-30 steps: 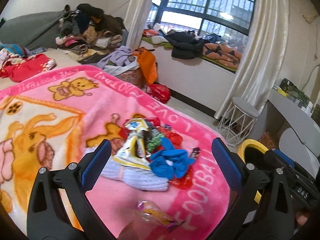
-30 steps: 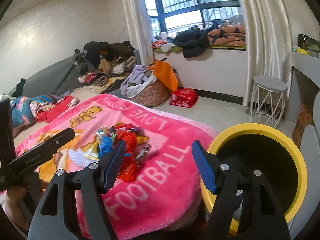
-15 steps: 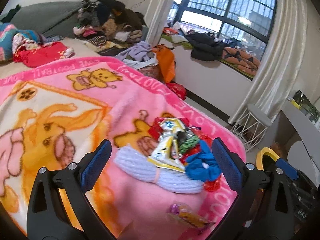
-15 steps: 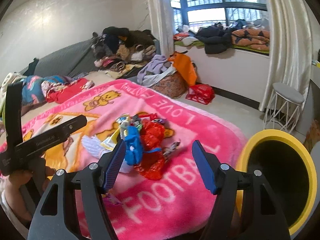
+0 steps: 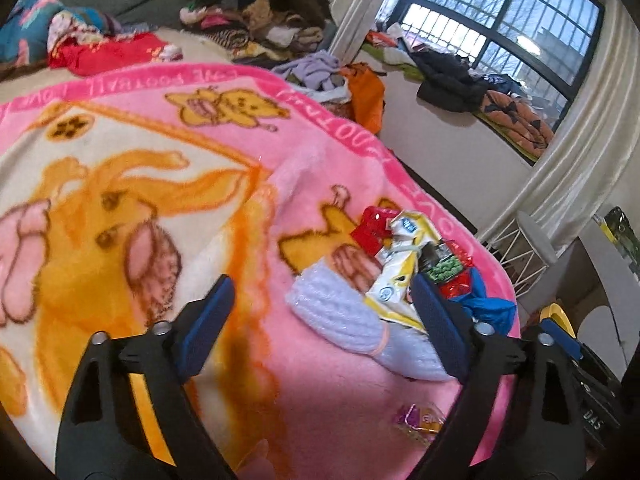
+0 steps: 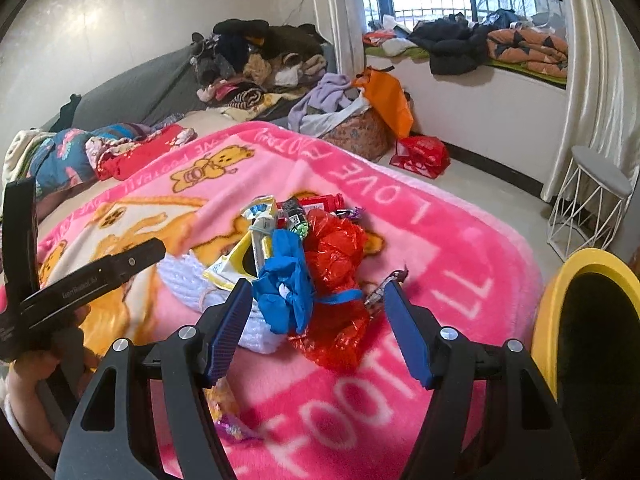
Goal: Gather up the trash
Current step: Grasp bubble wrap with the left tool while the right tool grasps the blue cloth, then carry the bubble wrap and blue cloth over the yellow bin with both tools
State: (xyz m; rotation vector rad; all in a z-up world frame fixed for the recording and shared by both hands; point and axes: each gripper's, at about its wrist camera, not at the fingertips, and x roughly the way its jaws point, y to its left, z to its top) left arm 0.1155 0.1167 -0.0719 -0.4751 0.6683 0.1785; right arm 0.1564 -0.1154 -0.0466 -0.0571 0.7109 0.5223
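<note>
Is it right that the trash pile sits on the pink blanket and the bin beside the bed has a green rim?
Not quite. The trash pile does sit on the pink blanket, but the bin beside the bed has a yellow rim, as the right wrist view shows.

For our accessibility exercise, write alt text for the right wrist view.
An open right gripper hovers before a trash pile of wrappers, blue and red plastic on a pink blanket. A yellow-rimmed bin stands at right.
</note>
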